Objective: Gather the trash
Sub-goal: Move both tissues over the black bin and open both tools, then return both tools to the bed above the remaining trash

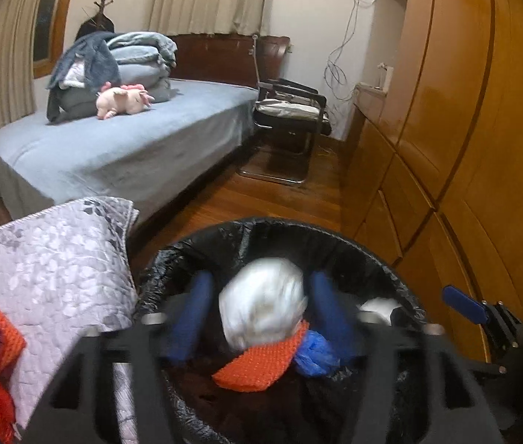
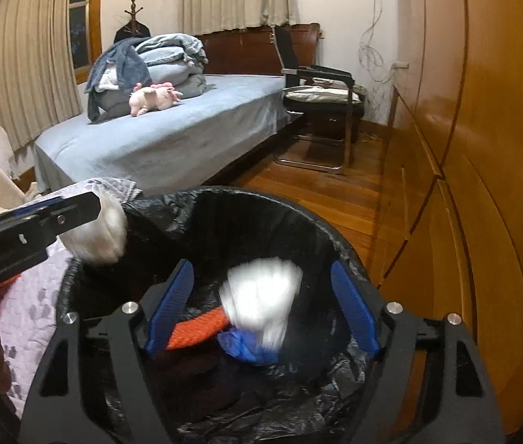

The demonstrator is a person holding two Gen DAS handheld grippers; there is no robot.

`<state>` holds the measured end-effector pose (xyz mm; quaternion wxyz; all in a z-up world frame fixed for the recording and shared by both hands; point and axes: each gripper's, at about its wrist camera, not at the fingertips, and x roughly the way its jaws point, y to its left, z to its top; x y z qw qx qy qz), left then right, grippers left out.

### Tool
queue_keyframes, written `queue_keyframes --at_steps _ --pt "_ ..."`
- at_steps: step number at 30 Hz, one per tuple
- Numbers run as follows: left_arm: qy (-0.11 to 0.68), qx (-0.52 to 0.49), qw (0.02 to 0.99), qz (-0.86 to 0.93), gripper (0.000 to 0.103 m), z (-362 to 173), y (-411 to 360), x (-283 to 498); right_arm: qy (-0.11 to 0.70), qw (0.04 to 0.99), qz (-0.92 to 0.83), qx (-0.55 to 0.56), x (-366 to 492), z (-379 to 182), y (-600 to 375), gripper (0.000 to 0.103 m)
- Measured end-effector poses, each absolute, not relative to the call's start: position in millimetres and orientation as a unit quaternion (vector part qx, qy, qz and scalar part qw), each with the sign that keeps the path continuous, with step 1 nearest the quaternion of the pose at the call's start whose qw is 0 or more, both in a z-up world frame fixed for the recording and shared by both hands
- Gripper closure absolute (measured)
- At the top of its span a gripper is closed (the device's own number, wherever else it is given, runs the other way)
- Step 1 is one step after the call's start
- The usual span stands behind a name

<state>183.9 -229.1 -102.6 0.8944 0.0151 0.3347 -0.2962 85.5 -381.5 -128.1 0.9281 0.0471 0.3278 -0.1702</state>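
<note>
Left hand-held gripper wide, white wad loose between; right hand-held gripper likewise.

Warm indoor light is filling the room, kinda dim and yellowish. Glare is bouncing off the wooden wardrobe doors. Fisheye is bending everything near the edges, with black corners creeping in. Both white wads are smearing with motion blur, and the bin liner interior is sitting in deep shadow.
</note>
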Motion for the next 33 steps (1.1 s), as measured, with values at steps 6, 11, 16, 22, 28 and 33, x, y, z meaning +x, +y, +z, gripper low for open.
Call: queue_keyframes --at_steps 6,11,16,22,28,33 --pt "0.328 0.006 0.900 -0.286 0.020 -99.6 -201.3 181.8 0.316 0.929 -0.190 0.044 73.9 -128.3 -380.3 0.009" --pt "0.312 0.002 0.916 -0.251 0.012 -90.4 -162.2 179.2 0.300 0.934 -0.186 0.049 71.8 -117.1 -369.7 0.005" --pt "0.295 -0.009 0.934 -0.199 0.006 -79.2 -110.6 170.9 0.294 0.941 -0.157 0.055 79.1 -103.3 -337.9 0.005" --pt "0.275 -0.013 0.953 -0.126 0.006 -72.6 -42.3 157.1 0.287 0.951 -0.104 0.037 97.5 -91.6 -288.5 0.005" --pt "0.264 -0.007 0.963 -0.048 0.006 -75.5 20.8 146.3 0.284 0.957 -0.051 0.026 118.9 -90.3 -236.7 0.005" --pt "0.270 -0.006 0.963 -0.001 0.006 -85.7 62.6 144.6 0.285 0.958 -0.018 0.019 131.9 -92.4 -200.0 0.005"
